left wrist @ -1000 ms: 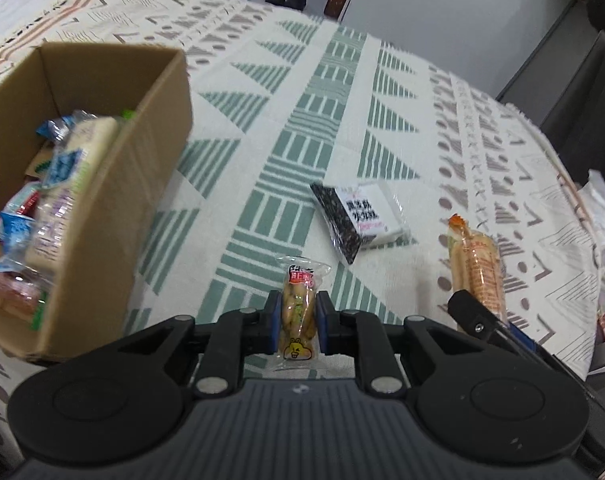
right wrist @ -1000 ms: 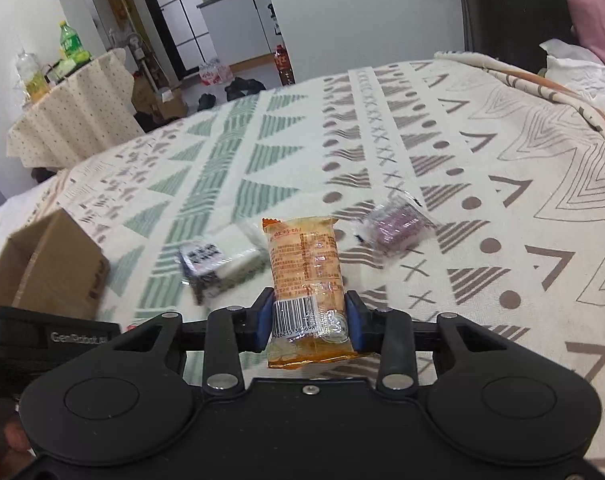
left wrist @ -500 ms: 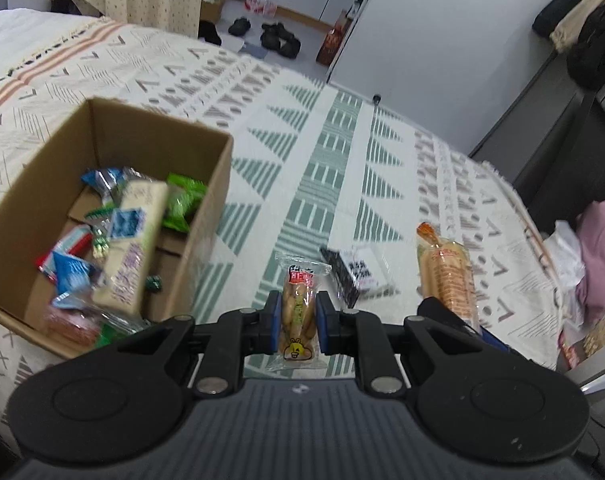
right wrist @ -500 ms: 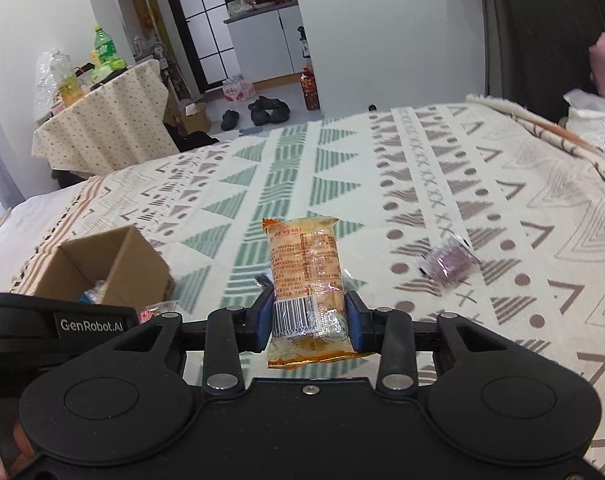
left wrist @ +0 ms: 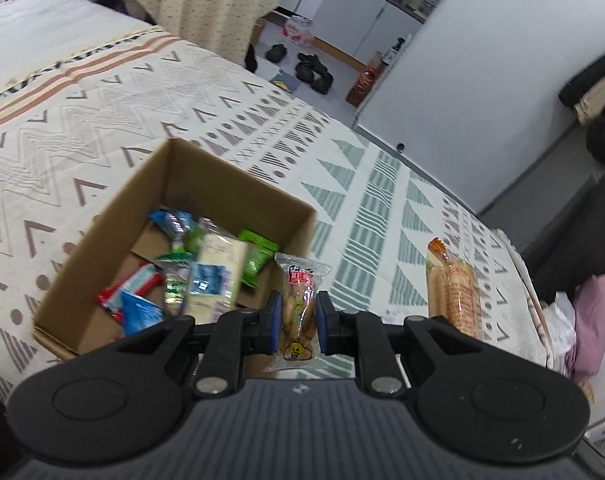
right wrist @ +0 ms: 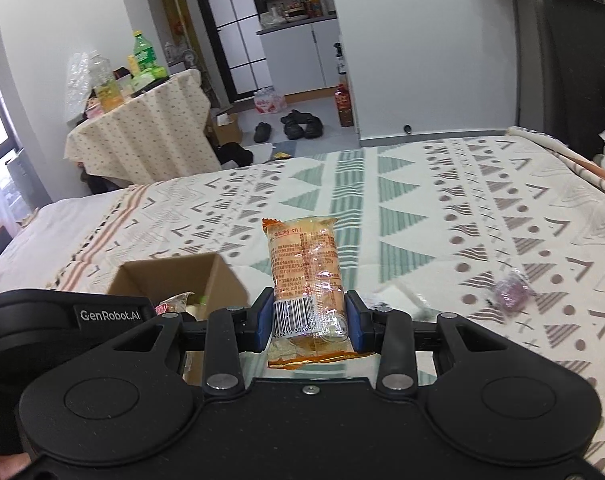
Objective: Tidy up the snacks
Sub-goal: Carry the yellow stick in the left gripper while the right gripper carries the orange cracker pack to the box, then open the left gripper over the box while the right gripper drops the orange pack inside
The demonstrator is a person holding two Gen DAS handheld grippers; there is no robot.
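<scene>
My left gripper is shut on a small clear snack pack with a yellow cartoon print, held in the air just off the near right corner of the open cardboard box. Several wrapped snacks lie in the box. My right gripper is shut on an orange cracker pack, held upright above the bed. That same orange cracker pack shows at the right of the left wrist view. The box sits low left in the right wrist view, partly behind the left gripper's body.
The bed's patterned cover spreads under everything. A purple wrapped snack lies on it at the right. Beyond the bed stand a cloth-draped table with bottles, shoes on the floor and a white wall.
Both grippers rose and travelled toward the box with their packs still held. The box now sits nearer the middle of the left wrist view, and the black-and-white pack has dropped out of it.
</scene>
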